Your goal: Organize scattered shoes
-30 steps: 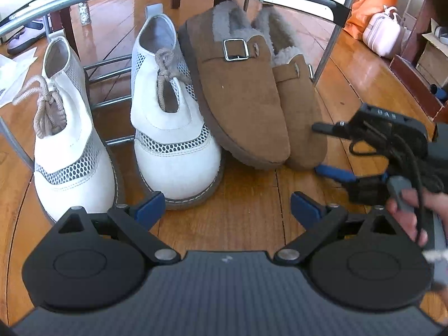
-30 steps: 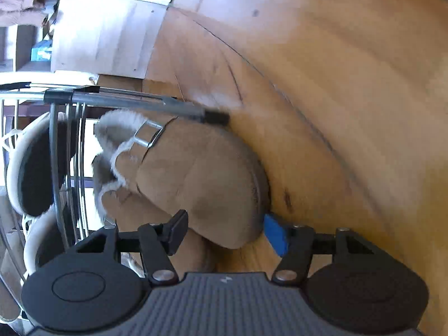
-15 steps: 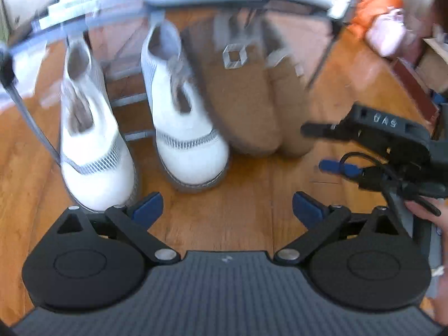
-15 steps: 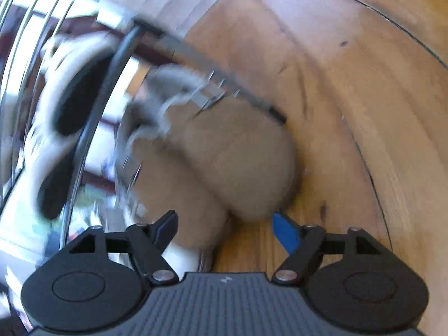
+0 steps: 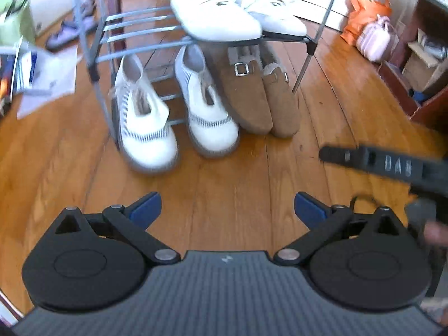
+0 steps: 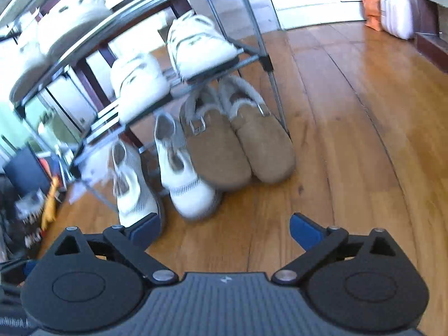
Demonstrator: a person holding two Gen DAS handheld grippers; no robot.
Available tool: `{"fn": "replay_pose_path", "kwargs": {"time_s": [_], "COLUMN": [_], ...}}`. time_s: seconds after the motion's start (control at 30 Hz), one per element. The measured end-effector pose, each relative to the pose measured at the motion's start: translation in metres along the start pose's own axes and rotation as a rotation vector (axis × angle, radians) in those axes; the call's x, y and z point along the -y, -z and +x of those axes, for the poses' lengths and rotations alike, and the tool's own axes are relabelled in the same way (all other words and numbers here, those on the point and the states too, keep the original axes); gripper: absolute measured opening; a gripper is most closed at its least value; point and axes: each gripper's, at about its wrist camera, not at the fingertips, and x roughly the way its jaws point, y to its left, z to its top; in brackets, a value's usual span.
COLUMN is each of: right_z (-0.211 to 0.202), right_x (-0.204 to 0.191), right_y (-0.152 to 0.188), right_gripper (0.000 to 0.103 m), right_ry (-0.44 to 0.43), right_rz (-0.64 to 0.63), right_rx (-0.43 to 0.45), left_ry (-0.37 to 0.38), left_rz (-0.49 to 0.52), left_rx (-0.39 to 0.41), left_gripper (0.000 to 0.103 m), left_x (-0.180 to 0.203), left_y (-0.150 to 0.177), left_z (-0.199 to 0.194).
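- Brown slippers (image 5: 260, 95) and white mesh shoes (image 5: 179, 112) are sitting paired under the rack (image 5: 134, 28).
- Your left gripper (image 5: 226, 207) and right gripper (image 6: 225, 228) are gaping wide, holding nothing; little seems left.

Floor (image 5: 229, 184) level, under rack (image 5: 134, 28): mesh shoe pair (image 5: 207, 112) at 11 o'clock, buckled slipper pair (image 5: 252, 98) touching it at 1 o'clock. Sneaker pair (image 5: 215, 19) on rack shelf directly above slippers. Bags (image 5: 375, 39) on floor at 2 o'clock, well apart.
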Motion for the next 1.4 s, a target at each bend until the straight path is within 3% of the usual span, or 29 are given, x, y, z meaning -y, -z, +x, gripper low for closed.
{"fn": "replay_pose_path", "kwargs": {"time_s": [0.1,0.2,0.27,0.43,0.7,0.87,0.97,1.13,1.2,1.3,1.4], "right_z": [-0.022,-0.048,-0.065,-0.1,-0.133,-0.138,-0.138,-0.148,-0.151,-0.15,-0.151], "right_x": [-0.017,-0.038,-0.051,-0.071,-0.1,-0.105,-0.113,-0.122,-0.123,-0.122,-0.118], "right_y": [0.014,0.025,0.03,0.034,0.022,0.016,0.014,0.019,0.022,0.029,0.032], "right_gripper": [0.099,0.1,0.1,0.1,0.102,0.103,0.102,0.102,0.102,0.102,0.102], "right_ry": [0.028,0.012,0.048,0.108,0.099,0.058,0.092,0.105,0.101,0.108,0.105], "right_rz": [-0.023,-0.09,-0.127,-0.181,-0.298,-0.271,-0.311,-0.321,-0.319,-0.312,-0.284], "right_rx": [-0.005,0.021,0.042,0.112,0.192,0.201,0.19,0.221,0.228,0.228,0.212], "left_ry": [-0.038,-0.088,-0.087,-0.095,-0.279,-0.218,-0.219,-0.155,-0.175,-0.264,-0.274], "left_rz": [0.004,0.062,0.086,0.043,0.061,0.044,0.031,-0.027,-0.03,0.014,0.039], "left_rx": [-0.01,0.034,0.063,0.116,0.319,0.37,0.374,0.414,0.418,0.438,0.461], "left_gripper": [0.103,0.103,0.103,0.103,0.103,0.103,0.103,0.103,0.103,0.103,0.103], "left_x": [-0.001,0.005,0.006,-0.002,-0.001,-0.006,-0.007,-0.014,-0.014,-0.003,0.004], "left_y": [0.007,0.014,0.016,0.012,0.008,0.01,0.01,0.019,0.02,0.025,0.029], "left_z": [-0.019,-0.043,-0.058,-0.087,-0.148,-0.169,-0.171,-0.175,-0.173,-0.173,-0.177]}}
